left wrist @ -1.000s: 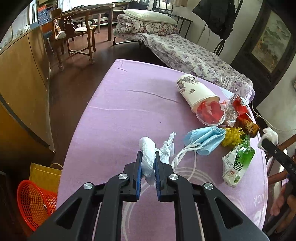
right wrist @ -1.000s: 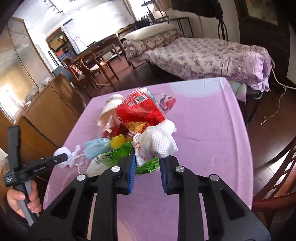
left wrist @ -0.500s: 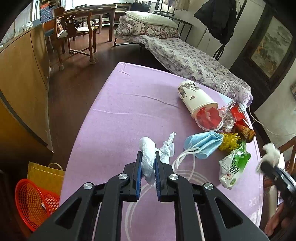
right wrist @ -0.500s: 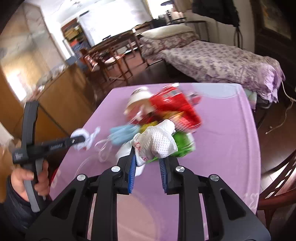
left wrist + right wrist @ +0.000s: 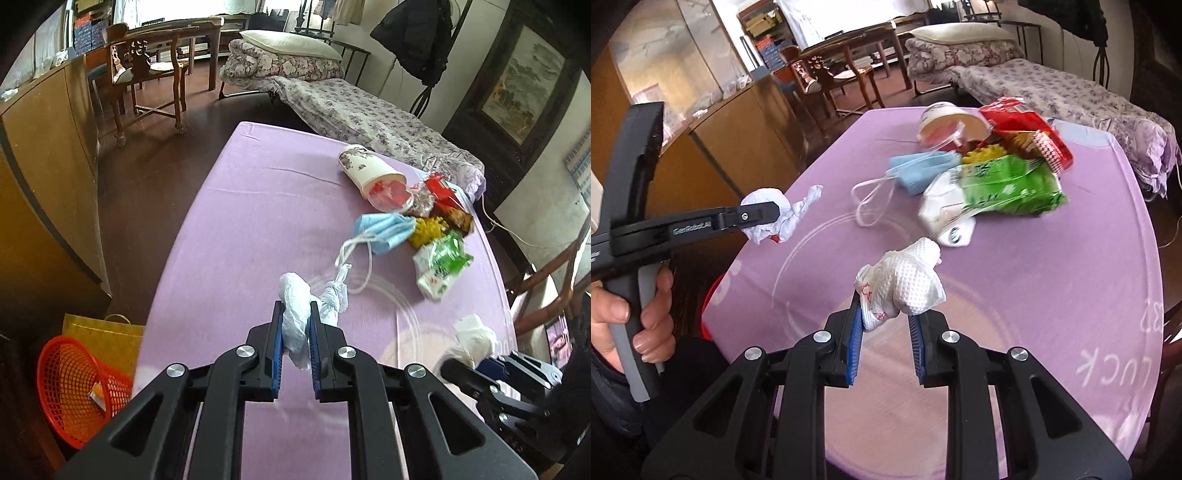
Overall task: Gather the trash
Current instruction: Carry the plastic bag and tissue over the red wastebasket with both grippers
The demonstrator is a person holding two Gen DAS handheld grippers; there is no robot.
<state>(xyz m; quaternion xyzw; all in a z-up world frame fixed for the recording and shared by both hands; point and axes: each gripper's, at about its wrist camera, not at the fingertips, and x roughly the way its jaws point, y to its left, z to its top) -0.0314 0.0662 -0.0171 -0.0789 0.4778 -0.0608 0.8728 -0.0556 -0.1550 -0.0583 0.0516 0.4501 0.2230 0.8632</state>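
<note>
Both hands have swung toward the red basket (image 5: 74,384) — left fingers (image 5: 295,332) pinching plastic bag (image 5: 295,310), right fingers (image 5: 884,314) pinching paper towel (image 5: 908,284) for dumping.

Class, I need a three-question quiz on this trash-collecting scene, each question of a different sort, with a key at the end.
1. True or false: the left gripper is shut on a crumpled plastic bag.
2. What does the right gripper hold? A) blue face mask B) wad of white paper towel C) paper cup
3. Fill in: the orange basket stands on the ____ beside the table.

Key
1. True.
2. B: the wad of white paper towel; the blue face mask and paper cup lie on the table.
3. Floor.
</note>
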